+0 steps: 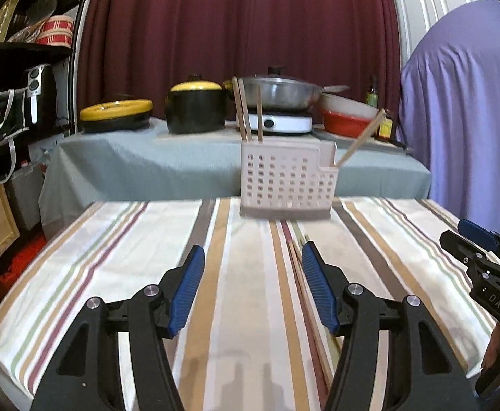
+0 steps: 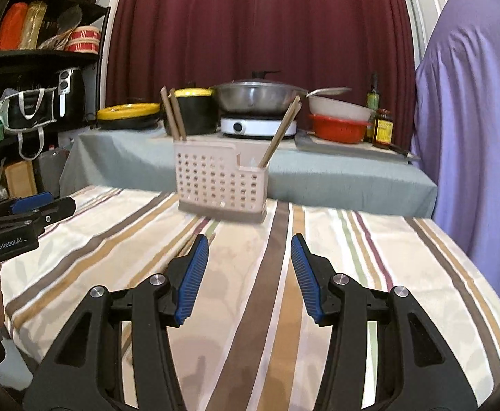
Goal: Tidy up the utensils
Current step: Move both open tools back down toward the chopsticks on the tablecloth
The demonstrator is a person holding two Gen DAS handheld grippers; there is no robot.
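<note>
Both grippers, left (image 1: 252, 286) and right (image 2: 250, 277), hover with jaws wide and empty; the caddy (image 1: 285, 185) stands beyond, mid-frame, holding what look like chopsticks (image 1: 244, 109).

The holder (image 1: 287, 181) is hiding the chopsticks' (image 1: 250, 113) lower ends; the right gripper (image 1: 483, 260) is running off the picture's edge, its fingertips blurring

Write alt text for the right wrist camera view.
The right gripper hangs open and empty over a striped tablecloth, pointing at a pink perforated utensil holder that holds wooden chopsticks. The left gripper shows at the left edge; pots sit on a table behind.
</note>
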